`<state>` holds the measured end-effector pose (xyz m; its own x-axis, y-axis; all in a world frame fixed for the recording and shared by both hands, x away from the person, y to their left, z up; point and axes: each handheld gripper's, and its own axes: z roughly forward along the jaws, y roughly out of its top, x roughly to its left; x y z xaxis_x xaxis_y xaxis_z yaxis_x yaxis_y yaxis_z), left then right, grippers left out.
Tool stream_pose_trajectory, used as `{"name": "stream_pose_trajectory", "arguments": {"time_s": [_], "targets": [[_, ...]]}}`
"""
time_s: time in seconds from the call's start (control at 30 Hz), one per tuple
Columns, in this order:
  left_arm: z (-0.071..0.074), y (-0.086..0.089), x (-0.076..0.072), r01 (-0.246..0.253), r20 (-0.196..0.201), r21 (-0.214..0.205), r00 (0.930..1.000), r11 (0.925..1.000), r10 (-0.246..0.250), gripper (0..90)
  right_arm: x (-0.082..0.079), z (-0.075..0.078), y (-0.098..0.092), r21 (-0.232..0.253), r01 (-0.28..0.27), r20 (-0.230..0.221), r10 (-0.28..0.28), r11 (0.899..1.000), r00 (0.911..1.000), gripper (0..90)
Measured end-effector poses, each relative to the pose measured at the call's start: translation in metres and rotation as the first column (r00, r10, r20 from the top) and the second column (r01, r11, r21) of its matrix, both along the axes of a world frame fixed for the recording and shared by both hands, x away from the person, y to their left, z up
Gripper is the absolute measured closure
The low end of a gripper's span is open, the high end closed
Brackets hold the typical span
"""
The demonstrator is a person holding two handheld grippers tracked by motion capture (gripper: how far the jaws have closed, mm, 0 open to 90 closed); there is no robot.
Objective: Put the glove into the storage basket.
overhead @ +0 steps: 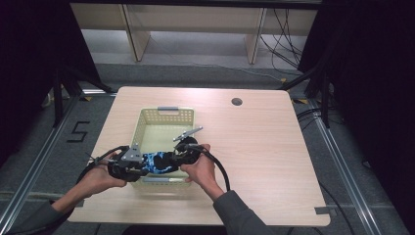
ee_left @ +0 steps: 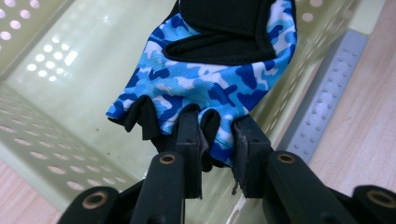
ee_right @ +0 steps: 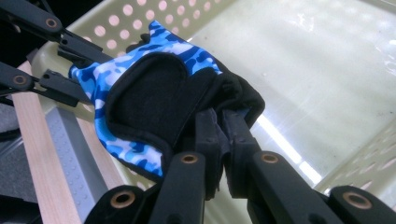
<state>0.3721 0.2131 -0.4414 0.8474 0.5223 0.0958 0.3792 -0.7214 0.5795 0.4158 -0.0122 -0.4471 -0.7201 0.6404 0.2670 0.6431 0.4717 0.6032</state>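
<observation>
Glove (overhead: 157, 163), blue camouflage with black trim, hung stretched over the near end of the pale basket (overhead: 140, 122) on the counter (overhead: 264, 147). The left gripper (ee_left: 217, 154) pinched its finger end, jaws nearly closed on the fabric; the right gripper (ee_right: 223, 140) clamped the cuff end.

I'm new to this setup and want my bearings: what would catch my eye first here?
First, the blue camouflage glove, stretched between the left gripper and the right gripper over the near end of the pale green basket. The left gripper pinches the glove's finger end, the right its black cuff. The basket sits left of centre on the light wooden table, its bottom bare.
</observation>
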Motion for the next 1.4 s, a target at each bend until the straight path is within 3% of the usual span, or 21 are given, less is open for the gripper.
{"name": "stream_pose_trajectory", "arguments": {"time_s": [0.1,0.17,0.23,0.37,0.43,0.47,0.53,0.57,0.7,0.73,0.87,0.97,1.0,1.1,1.13,1.2,1.33,1.4], "targets": [[-0.001,0.0,0.001,-0.004,-0.002,0.003,1.0,1.0,0.004,69.4,0.004,-0.003,-0.001,0.006,-0.022,0.03,0.022,1.0,0.9993,86.7],[0.001,0.002,0.003,-0.002,-0.004,0.004,1.0,1.0,0.002,64.4,0.003,-0.003,0.0,-0.009,-0.013,0.023,0.014,1.0,0.9997,86.7],[0.003,0.002,0.004,-0.008,0.015,-0.003,0.9998,1.0,0.008,62.5,0.004,-0.004,0.001,-0.016,-0.036,0.037,0.037,0.999,0.9986,86.7],[0.009,0.001,0.003,0.018,0.0,0.01,0.9998,0.9998,-0.018,52.5,0.004,-0.005,0.002,-0.025,-0.031,0.029,0.032,0.999,0.9991,86.6],[0.012,0.002,0.002,0.007,0.016,0.004,0.9998,1.0,-0.007,49.5,0.004,-0.005,0.002,-0.027,-0.022,0.02,0.022,0.999,0.9996,86.6],[0.013,0.002,0.002,0.002,0.012,-0.009,0.9999,1.0,-0.002,49.3,0.003,-0.004,0.002,-0.031,-0.004,-0.004,0.003,1.0,1.0,86.6],[0.017,0.004,0.003,0.004,0.014,-0.006,0.9999,1.0,-0.004,48.5,0.004,-0.005,0.002,-0.029,-0.017,0.018,0.018,0.999,0.9997,86.6],[0.018,0.004,0.003,0.0,0.009,-0.013,1.0,0.9999,0.0,48.1,0.003,-0.004,0.002,-0.038,0.003,-0.006,-0.004,0.999,1.0,86.6],[0.023,0.007,0.002,-0.015,0.023,-0.026,0.9996,0.9996,0.015,46.1,0.004,-0.005,0.002,-0.035,-0.012,0.014,0.013,0.999,0.9998,86.6],[0.024,0.007,0.002,-0.005,0.033,-0.026,0.9994,0.9996,0.005,47.2,0.003,-0.004,0.002,-0.036,0.002,-0.011,-0.002,0.999,0.9999,86.5],[0.025,0.009,0.002,-0.025,0.026,-0.035,0.9993,0.9991,0.026,45.4,0.001,-0.002,0.002,-0.034,0.012,-0.03,-0.013,0.999,0.9995,86.0],[0.026,0.009,0.002,-0.019,0.024,-0.034,0.9995,0.9992,0.02,45.3,0.002,-0.003,0.0,-0.024,-0.02,0.012,0.02,1.0,0.9997,85.0],[0.026,0.009,0.001,-0.027,0.024,-0.046,0.9993,0.9986,0.028,45.1,0.0,-0.002,0.0,-0.034,-0.011,0.007,0.012,0.999,0.9999,84.4],[0.027,0.008,0.001,-0.036,0.036,-0.052,0.9986,0.998,0.038,43.5,0.0,0.0,0.0,-0.043,-0.007,0.041,0.009,0.999,0.9991,78.2],[0.027,0.006,0.0,-0.067,0.051,-0.065,0.9962,0.9956,0.071,43.2,0.0,0.002,0.0,-0.037,-0.002,0.046,0.004,0.999,0.9989,75.2],[0.029,0.006,0.001,-0.062,0.07,-0.072,0.9953,0.9955,0.067,42.5,0.001,0.007,0.001,-0.021,0.004,0.063,-0.003,1.0,0.998,66.0],[0.031,0.003,0.0,-0.107,0.068,-0.097,0.9911,0.9894,0.114,36.6,0.001,0.015,-0.001,0.008,0.004,0.097,-0.005,1.0,0.9953,60.8],[0.032,0.003,-0.001,-0.105,0.069,-0.099,0.9913,0.9896,0.112,34.5,0.001,0.018,-0.004,0.01,0.001,0.095,-0.002,1.0,0.9954,57.5]]}}
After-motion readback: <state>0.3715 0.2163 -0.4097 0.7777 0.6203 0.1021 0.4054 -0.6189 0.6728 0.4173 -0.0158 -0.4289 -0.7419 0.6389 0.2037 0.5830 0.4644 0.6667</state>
